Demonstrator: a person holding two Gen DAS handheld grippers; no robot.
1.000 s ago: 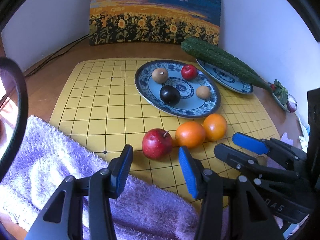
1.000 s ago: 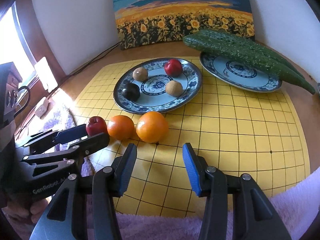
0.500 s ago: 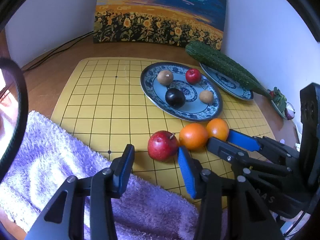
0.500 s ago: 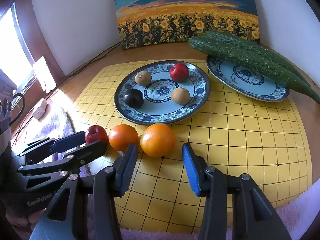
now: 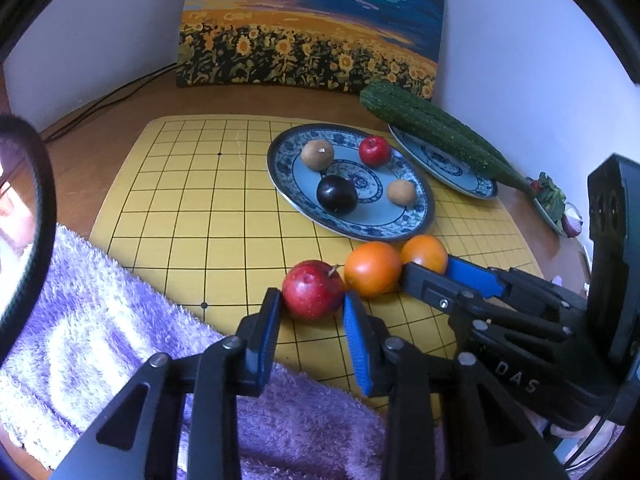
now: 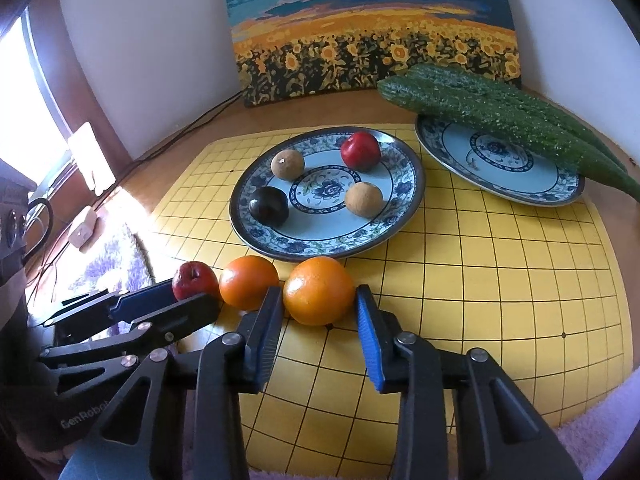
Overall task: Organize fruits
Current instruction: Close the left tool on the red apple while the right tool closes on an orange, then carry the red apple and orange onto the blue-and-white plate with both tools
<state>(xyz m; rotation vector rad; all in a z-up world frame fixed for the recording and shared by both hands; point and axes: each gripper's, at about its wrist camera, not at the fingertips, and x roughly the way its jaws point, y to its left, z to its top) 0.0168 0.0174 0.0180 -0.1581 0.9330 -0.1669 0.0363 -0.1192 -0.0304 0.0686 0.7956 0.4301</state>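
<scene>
A red apple (image 5: 313,290), a left orange (image 5: 372,268) and a right orange (image 5: 425,253) lie in a row on the yellow grid mat (image 5: 192,216). My left gripper (image 5: 310,306) is open, its fingertips on either side of the apple. My right gripper (image 6: 317,298) is open, its fingertips on either side of the right orange (image 6: 319,290). The apple (image 6: 195,279) and left orange (image 6: 248,282) show to its left. The blue-patterned plate (image 5: 416,220) behind holds a dark plum (image 5: 337,195), a small red fruit (image 5: 374,151) and two brown fruits.
A second blue plate (image 6: 516,196) at the right carries long green gourds (image 6: 496,112). A purple towel (image 5: 100,340) lies at the mat's near edge. A sunflower painting (image 5: 312,28) leans on the back wall. Cables run along the left.
Both grippers have moved forward. The left one now brackets the apple and the right one brackets the right orange. The fruits have not moved.
</scene>
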